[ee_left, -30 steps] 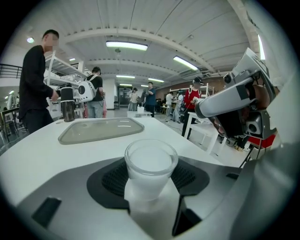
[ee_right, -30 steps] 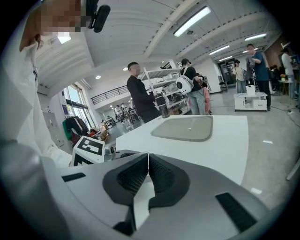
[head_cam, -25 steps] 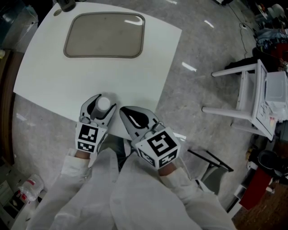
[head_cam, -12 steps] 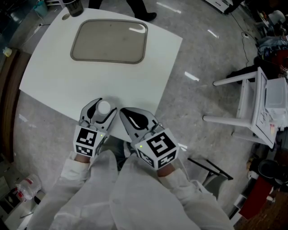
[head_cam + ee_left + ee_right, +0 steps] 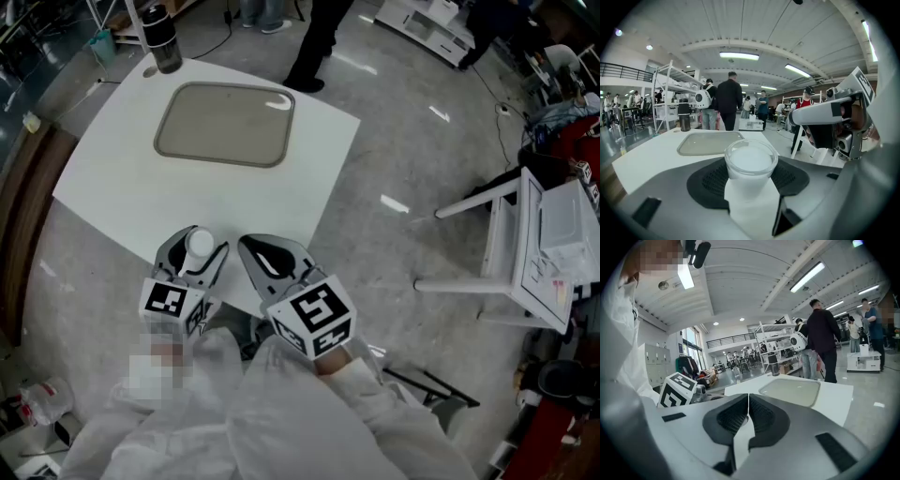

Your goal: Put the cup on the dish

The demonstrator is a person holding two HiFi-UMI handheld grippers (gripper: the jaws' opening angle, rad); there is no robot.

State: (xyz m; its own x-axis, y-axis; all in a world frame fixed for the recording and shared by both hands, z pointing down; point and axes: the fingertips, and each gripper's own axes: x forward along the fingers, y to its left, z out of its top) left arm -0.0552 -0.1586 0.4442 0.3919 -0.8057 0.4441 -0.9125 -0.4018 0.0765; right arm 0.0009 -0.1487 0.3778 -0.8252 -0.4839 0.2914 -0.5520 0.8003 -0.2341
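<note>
A small clear cup point(image 5: 199, 242) with a white inside sits between the jaws of my left gripper point(image 5: 194, 247), above the near edge of the white table point(image 5: 112, 187). In the left gripper view the cup point(image 5: 750, 161) is upright between the black pads, and the left gripper point(image 5: 751, 174) is shut on it. The dish point(image 5: 225, 125) is a grey-beige tray with rounded corners at the table's far side, seen flat and empty as the dish point(image 5: 710, 143). My right gripper point(image 5: 259, 249) hovers just right of the left one, with its jaws together and nothing in them, and the right gripper point(image 5: 748, 414) points toward the dish point(image 5: 790, 391).
A dark bottle point(image 5: 161, 39) stands at the table's far left corner, beyond the dish. A person's legs point(image 5: 319, 37) are on the floor past the far edge. A white frame with shelves point(image 5: 530, 234) stands to the right of the table.
Both grippers keep the same pose at the table's near edge, the cup still held. The head view has tilted, bringing the bottle and a person's legs into sight.
</note>
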